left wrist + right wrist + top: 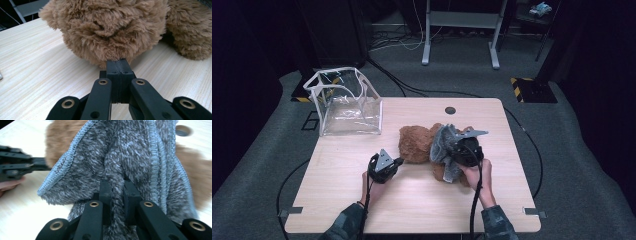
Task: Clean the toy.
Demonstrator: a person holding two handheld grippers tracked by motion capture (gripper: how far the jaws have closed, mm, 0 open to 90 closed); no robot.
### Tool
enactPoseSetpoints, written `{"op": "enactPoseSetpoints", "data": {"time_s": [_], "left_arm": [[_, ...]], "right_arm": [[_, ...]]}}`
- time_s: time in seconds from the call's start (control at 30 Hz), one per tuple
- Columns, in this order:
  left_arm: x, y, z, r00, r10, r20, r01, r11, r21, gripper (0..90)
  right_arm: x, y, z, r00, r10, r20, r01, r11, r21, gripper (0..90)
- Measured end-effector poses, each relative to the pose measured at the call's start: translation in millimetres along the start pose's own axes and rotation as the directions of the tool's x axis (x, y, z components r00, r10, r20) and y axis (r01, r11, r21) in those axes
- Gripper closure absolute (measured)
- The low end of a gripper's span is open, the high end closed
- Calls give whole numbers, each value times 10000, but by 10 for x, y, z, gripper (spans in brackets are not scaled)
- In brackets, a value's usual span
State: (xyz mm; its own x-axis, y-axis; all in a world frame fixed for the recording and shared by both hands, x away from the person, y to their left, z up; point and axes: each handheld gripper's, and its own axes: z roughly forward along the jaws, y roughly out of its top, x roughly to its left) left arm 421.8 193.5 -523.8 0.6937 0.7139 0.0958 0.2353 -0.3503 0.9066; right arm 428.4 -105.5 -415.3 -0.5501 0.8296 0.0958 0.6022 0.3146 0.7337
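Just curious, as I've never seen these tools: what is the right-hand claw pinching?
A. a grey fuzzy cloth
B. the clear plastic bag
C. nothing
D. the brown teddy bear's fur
A: in the right gripper view the right claw has its jaws closed on a fold of the grey fuzzy cloth.

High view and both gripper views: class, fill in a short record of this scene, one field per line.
Surface: wooden table
Toy: brown plush bear, lying mid-table
Cloth: grey fleece garment with blue stitched edge, over the bear
Left gripper: jaws shut, tips at the bear's fur, nothing clearly pinched
Right gripper: jaws shut on the garment
Container: clear plastic bag, open, at table's far left corner
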Motion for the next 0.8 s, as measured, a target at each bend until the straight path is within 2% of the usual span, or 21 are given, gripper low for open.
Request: {"op": "enactPoseSetpoints", "data": {"time_s": [0.03,0.1,0.17,0.23,0.3,0.4,0.67,0.8], "left_arm": [[0,0,0,10000,3,3,-3,10000,2,896],[0,0,0,10000,-6,4,6,10000,-5,896],[0,0,0,10000,-3,10,3,10000,-9,896],[0,-1,0,10000,-2,7,2,10000,-11,896],[1,0,0,10000,-9,5,9,10000,-11,896],[1,0,0,10000,5,13,-5,10000,5,896],[0,0,0,10000,-8,-3,8,10000,-5,897],[0,0,0,10000,-4,-4,4,10000,6,896]], "right_arm": [[44,11,44,9994,-327,-57,328,9994,88,803],[144,30,124,9982,-546,-264,551,9983,196,802],[242,43,213,9967,-697,-407,711,9969,345,800],[322,46,292,9966,-751,-352,767,9960,469,798],[355,31,356,9967,-702,-415,719,9965,429,797],[373,-12,429,9971,-731,-208,739,9963,428,799],[439,-173,421,9947,-1024,-73,1027,9929,600,802],[467,-310,417,9957,-919,-84,923,9932,708,803]]}}
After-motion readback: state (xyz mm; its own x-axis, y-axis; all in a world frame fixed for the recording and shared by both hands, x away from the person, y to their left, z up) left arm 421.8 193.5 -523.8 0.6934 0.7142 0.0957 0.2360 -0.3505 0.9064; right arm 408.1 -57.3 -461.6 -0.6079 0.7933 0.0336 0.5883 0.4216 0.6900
